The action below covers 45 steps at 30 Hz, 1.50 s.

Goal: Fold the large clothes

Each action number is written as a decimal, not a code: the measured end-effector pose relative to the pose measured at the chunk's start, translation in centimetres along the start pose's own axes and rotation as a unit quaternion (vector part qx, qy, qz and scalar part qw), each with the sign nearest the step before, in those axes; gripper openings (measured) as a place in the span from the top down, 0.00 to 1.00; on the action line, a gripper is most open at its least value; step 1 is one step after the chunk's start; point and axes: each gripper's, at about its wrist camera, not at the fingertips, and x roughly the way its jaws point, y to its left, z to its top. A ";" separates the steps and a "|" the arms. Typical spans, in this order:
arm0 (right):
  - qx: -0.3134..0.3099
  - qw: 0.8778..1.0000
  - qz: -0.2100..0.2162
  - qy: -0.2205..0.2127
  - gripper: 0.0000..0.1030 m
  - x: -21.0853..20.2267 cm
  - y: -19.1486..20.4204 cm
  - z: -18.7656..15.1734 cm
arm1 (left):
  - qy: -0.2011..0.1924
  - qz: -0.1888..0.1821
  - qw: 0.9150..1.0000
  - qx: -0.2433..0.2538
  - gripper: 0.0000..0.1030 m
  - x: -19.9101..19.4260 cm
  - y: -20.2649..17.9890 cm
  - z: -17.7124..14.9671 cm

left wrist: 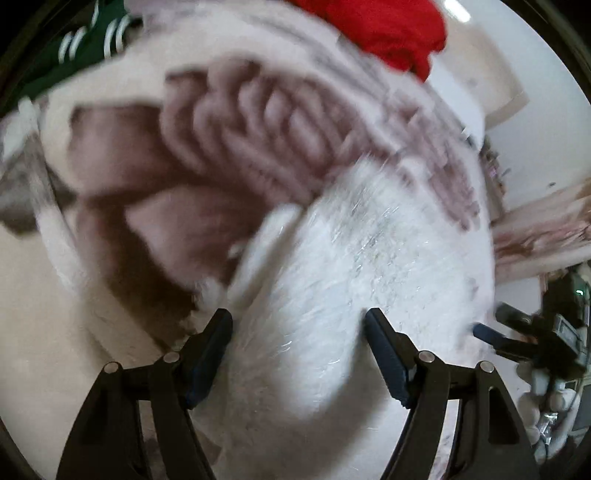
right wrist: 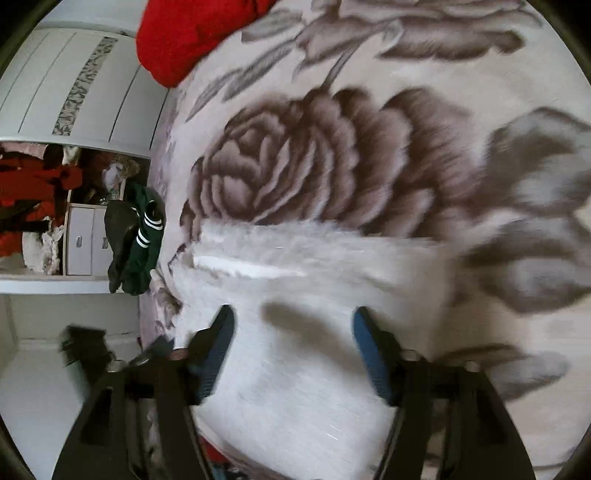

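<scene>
1. While both claws are hanging above it, a white fluffy garment point(right wrist: 295, 332) is lying folded on a rose-patterned blanket point(right wrist: 369, 158).
2. Left gripper point(left wrist: 299, 347) is standing wide apart, gripping nothing, garment below.
3. Right gripper point(right wrist: 293, 343) is likewise gaping, pads clear of the fabric.
4. Red cloth point(right wrist: 192, 33) is sitting at the blanket's far edge.
5. Green striped garment point(right wrist: 142, 236) is draping at the blanket's edge.

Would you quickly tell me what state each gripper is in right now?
Left gripper: open, holding nothing, above the white fuzzy garment.
Right gripper: open, holding nothing, above the same garment.
</scene>
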 end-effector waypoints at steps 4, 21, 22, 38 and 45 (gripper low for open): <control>0.008 0.998 -0.031 0.054 0.20 1.3 -5.2 -2.4 | -0.008 -0.016 0.999 -0.032 0.26 0.1 1.1 0.6; 0.247 0.921 0.300 -0.004 0.63 7.9 -10.7 -8.0 | -0.102 0.044 0.992 -0.063 0.26 -8.9 1.9 -5.3; 0.293 0.901 0.318 -0.027 0.63 7.1 -10.9 -10.4 | -0.098 0.045 0.992 -0.062 0.26 -9.1 1.9 -5.9; 0.260 0.962 0.081 0.025 0.35 -2.9 -12.4 -22.3 | -0.062 0.078 0.995 0.015 0.26 -4.8 -1.1 -12.5; 0.004 0.998 0.065 0.027 0.35 -1.6 -2.5 -7.8 | -0.069 0.067 0.995 0.000 0.26 -4.4 -0.3 -12.5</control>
